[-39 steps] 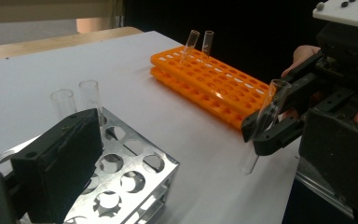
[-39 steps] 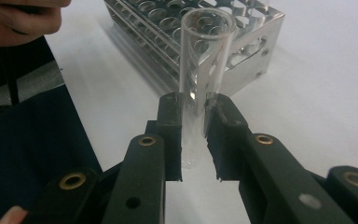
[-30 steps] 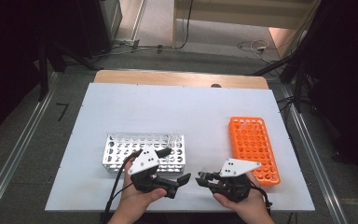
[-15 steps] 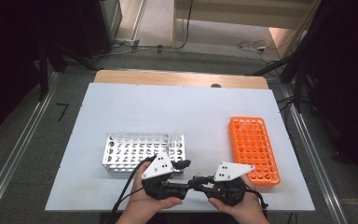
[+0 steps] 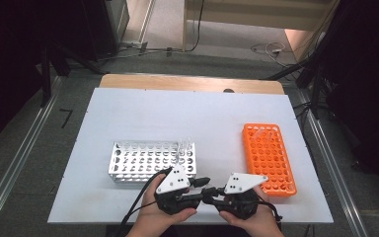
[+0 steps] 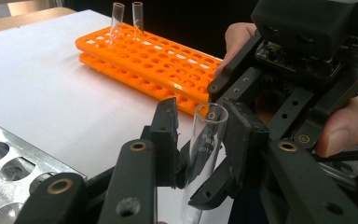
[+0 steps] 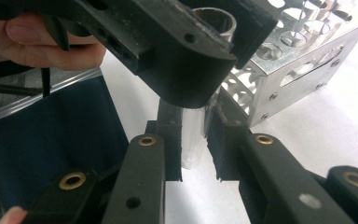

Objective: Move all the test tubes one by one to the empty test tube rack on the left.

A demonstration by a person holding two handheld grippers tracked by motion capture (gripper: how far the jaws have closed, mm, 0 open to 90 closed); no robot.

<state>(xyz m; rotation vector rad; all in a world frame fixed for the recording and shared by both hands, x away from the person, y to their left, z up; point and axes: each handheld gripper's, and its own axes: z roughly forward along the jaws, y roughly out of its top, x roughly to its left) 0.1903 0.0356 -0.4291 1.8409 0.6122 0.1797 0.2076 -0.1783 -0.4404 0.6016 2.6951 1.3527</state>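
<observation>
Item: one clear glass test tube (image 6: 204, 154), upright, held above the near edge of the bench (image 5: 143, 108) between the two racks — apparently mid-handover, since both grippers have jaws at it. Left gripper (image 5: 197, 190): jaws closed around the tube near its open rim, as the left gripper view shows. Right gripper (image 5: 212, 191): jaws drawn in on either side of the tube's lower part in the right gripper view; whether they press the glass or stand just off it cannot be told. The doubled hold suggests a pass from one hand to the other, the lower grip leaving the mouth free for seating the tube in a hole. Metal rack (image 5: 150, 160): silver, perforated, left of centre, with at least one clear tube standing at its far right corner. Orange rack (image 5: 269, 158): right side of the bench, well apart from the metal one, two tubes upright at its far end — the likely destination, as a judgement only. Surface: white board, matt, bare apart from the racks, laid over a wooden top whose far edge shows. Room: grey floor, metal rails at both sides, dark stands and loose cables beyond, dim surroundings.
</observation>
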